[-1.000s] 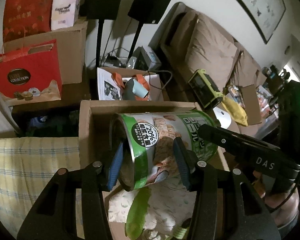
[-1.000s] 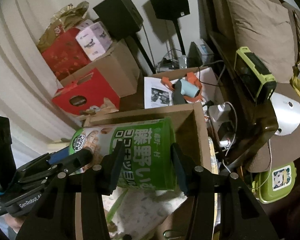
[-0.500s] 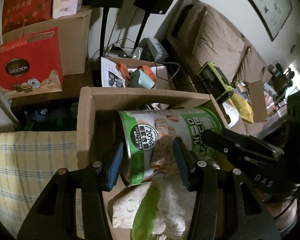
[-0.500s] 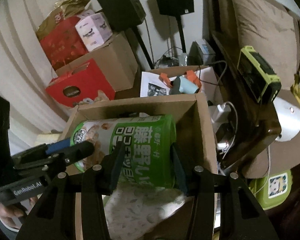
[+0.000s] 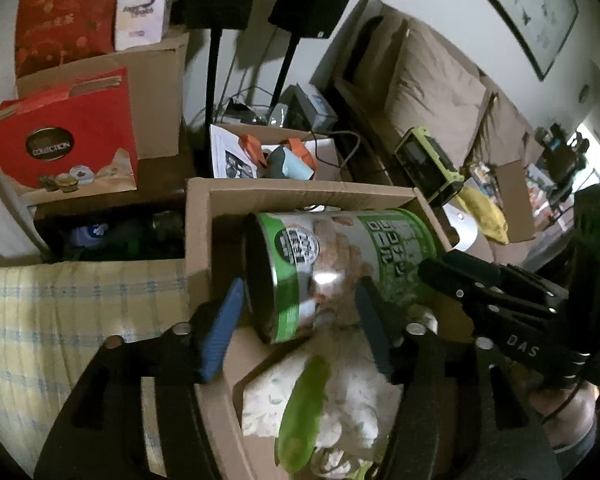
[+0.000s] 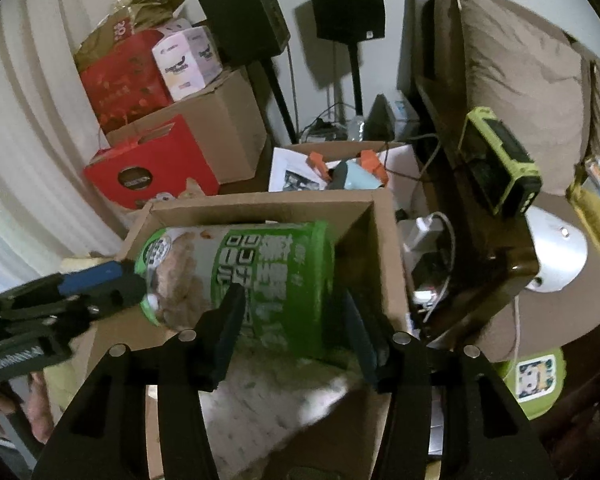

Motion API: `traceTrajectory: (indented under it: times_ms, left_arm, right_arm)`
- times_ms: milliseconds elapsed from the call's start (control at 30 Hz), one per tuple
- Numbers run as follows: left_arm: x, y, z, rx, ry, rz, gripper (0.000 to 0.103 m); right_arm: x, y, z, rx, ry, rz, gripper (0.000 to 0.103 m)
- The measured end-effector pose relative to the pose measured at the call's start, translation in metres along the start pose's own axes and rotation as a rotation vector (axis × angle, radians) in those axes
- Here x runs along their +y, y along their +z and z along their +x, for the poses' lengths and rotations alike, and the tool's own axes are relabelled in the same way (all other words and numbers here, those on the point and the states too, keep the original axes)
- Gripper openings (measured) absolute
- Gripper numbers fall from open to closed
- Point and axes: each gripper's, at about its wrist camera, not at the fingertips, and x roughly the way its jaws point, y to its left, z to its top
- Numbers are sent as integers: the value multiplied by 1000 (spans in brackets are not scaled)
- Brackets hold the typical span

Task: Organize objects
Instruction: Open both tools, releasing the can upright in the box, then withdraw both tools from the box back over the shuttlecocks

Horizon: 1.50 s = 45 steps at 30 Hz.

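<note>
Two hand-held grippers, left and right, have just been opening around a green tin lying on its side in a cardboard box, atop a white bag. Both jaws stand spread, pads seemingly clear. The tin looks placed; withdrawal remains.

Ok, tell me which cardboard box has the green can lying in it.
The open cardboard box nearest the grippers; the green can lies sideways inside.

A green-and-white snack canister is lying on its side inside the cardboard box, against its far wall, resting on a white patterned bag.
</note>
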Motion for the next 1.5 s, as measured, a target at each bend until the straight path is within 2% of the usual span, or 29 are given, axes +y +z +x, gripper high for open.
traceTrajectory:
  times_ms: [33,100,167,267,300,400,533,600,667,933,1333,1500]
  left_arm:
    - [1,-2,-4,-7,4,-3,65]
    - [4,-7,-14,-37,18,-8,80]
    - [7,-12,-24,-70,28,-17,89]
    - [9,-19,-33,-80,57,-16,92]
    - [10,-22,-37,-84,69,-9,97]
    - [9,-28,-48,-109,99,17,101]
    - [9,-35,-63,-126,148,50,101]
    - [8,-38,-71,-139,164,66,103]
    - [8,-41,-78,-152,180,79,103]
    - [10,-62,-104,-177,237,110,103]
    - [29,-103,-146,-208,284,90,103]
    - [41,-121,-168,-216,275,63,103]
  right_arm:
    - [2,-2,-4,2,-12,-7,57]
    - [8,-8,-12,-8,-18,-34,62]
    - [13,-13,-18,-13,-34,-54,74]
    - [16,-20,-27,-23,-50,-56,81]
    - [17,-21,-30,-32,-52,-52,81]
    - [18,-24,-39,-57,-47,-28,83]
    - [22,-26,-48,-73,-26,-16,88]
    - [25,-28,-51,-72,-26,-22,93]
    - [30,-32,-55,-73,-30,-32,103]
    - [48,-47,-78,-104,-61,-55,102]
    - [90,-82,-109,-135,-74,-108,103]
    - [102,-92,-119,-149,-67,-110,103]
